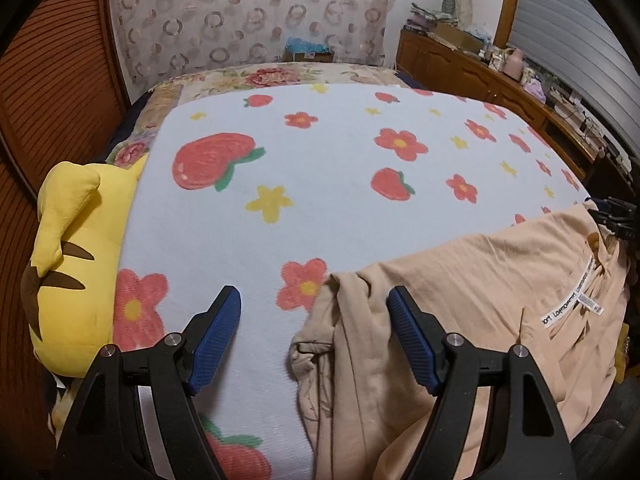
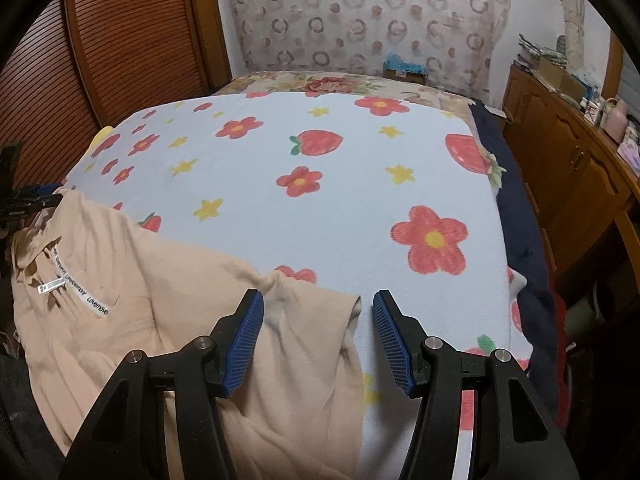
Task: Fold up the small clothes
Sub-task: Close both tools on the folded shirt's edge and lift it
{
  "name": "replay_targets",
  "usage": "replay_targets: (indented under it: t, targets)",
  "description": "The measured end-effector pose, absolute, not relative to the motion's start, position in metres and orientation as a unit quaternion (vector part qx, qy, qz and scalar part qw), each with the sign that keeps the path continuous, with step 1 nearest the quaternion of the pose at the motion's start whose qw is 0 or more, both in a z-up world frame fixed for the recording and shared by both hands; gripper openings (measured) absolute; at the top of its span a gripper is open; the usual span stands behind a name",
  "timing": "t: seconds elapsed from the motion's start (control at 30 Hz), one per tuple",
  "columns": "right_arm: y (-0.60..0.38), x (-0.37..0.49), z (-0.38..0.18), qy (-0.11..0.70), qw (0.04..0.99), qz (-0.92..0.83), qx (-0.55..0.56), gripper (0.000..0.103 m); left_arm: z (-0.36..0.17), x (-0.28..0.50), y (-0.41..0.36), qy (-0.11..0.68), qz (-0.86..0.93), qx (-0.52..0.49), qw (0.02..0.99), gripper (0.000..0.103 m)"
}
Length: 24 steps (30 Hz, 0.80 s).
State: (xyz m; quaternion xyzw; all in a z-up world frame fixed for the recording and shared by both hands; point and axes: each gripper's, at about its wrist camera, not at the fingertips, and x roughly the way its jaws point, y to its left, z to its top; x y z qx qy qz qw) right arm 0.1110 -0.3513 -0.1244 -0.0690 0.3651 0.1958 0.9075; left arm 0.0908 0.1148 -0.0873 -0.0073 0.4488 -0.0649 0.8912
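Observation:
A peach-coloured small garment (image 1: pixel 472 312) lies rumpled on the near part of a white blanket (image 1: pixel 320 200) printed with strawberries and flowers. A white label strip (image 1: pixel 572 306) shows on it. My left gripper (image 1: pixel 314 300) is open, its jaws straddling the garment's left edge, just above the cloth. In the right wrist view the garment (image 2: pixel 160 304) lies at the lower left, with its label (image 2: pixel 80 292). My right gripper (image 2: pixel 318 306) is open over the garment's right sleeve corner. The other gripper's tip (image 2: pixel 28 200) shows at the far left edge.
A yellow plush toy (image 1: pixel 76 264) lies at the bed's left side. A wooden slatted door (image 2: pixel 120 40) stands on the left, and a wooden sideboard (image 2: pixel 580 168) loaded with clutter on the right. A patterned curtain (image 1: pixel 248 12) hangs behind the bed.

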Motion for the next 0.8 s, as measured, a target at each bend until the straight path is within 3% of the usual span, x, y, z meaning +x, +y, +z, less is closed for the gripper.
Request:
replay_targets:
  t: [0.27, 0.37, 0.43, 0.5, 0.63, 0.8]
  targets:
    - [-0.346, 0.11, -0.125, 0.372, 0.903, 0.198, -0.085, 0.059, -0.088, 0.092, 0.112, 0.447, -0.062, -0.011, 0.892, 0.075]
    - [-0.344, 0.109, -0.126, 0.371, 0.903, 0.201, -0.084, 0.054, -0.086, 0.091, 0.108, 0.45, -0.074, -0.004, 0.89, 0.055]
    - [-0.342, 0.106, -0.125, 0.37, 0.9, 0.214, -0.082, 0.033, -0.083, 0.091, 0.105, 0.455, -0.091, -0.008, 0.886, 0.029]
    - [-0.339, 0.103, -0.126, 0.372, 0.896, 0.228, -0.081, 0.014, -0.08, 0.086, 0.098, 0.456, -0.108, -0.004, 0.883, 0.015]
    - [-0.339, 0.088, -0.118, 0.362, 0.898, 0.24, -0.068, 0.009, -0.049, 0.064, 0.091, 0.405, -0.104, -0.008, 0.908, 0.012]
    - [-0.361, 0.044, -0.051, 0.27, 0.929, 0.251, -0.029, 0.009, 0.036, 0.024, 0.091, 0.304, -0.12, -0.03, 0.945, 0.012]
